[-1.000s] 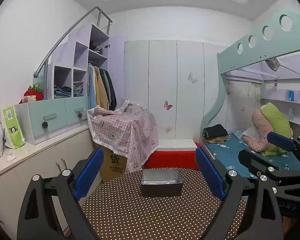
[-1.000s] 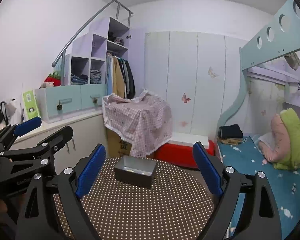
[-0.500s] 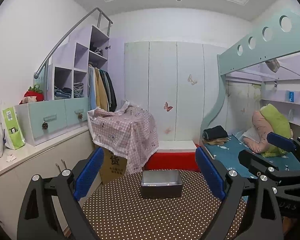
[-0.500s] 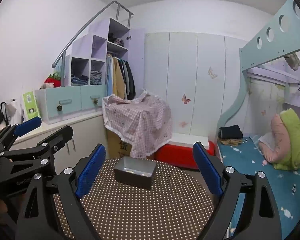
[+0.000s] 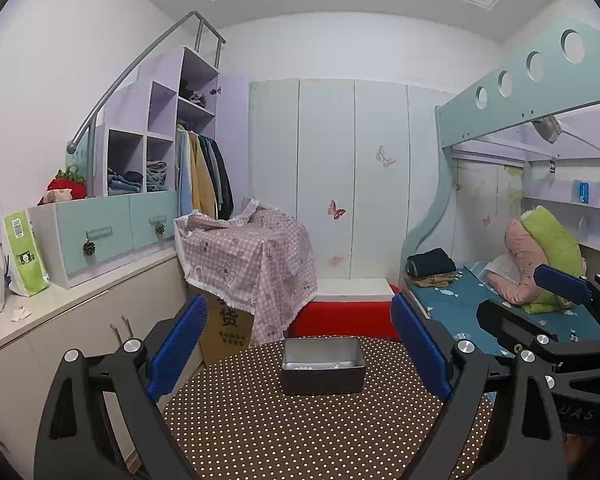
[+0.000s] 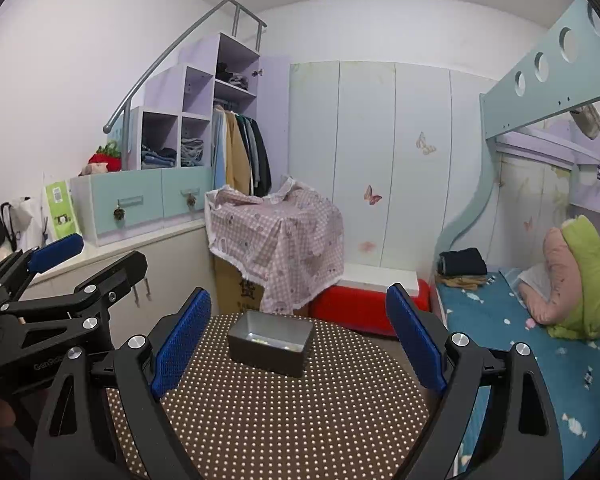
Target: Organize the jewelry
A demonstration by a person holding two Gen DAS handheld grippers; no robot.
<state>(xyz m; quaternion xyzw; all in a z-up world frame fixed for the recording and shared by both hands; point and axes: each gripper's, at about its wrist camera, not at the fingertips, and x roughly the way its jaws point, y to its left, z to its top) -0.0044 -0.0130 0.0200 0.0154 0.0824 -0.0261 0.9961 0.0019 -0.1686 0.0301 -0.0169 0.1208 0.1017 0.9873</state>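
Nearest to the cameras, the left gripper (image 5: 296,350) and the right gripper (image 6: 298,342) are held above the near edge of the round table covered with a brown cloth with white dots (image 5: 300,432); the jaws of both are spread wide and nothing is held between them. Each gripper is also seen from the side in the other view, the right one at the right border of the left wrist view and the left one at the left border of the right wrist view. Further on, at the far part of the table, a small dark grey rectangular metal box (image 5: 323,366) is placed, open at the top, and some small light pieces of jewelry (image 6: 274,342) are seen on its bottom, too small to be told apart. Behind the table, a cardboard box draped with a pink checked cloth (image 5: 252,256) is seen, and beside it a low red bench (image 5: 340,318). At the back, white wardrobe doors with butterfly stickers (image 5: 352,180) are seen.
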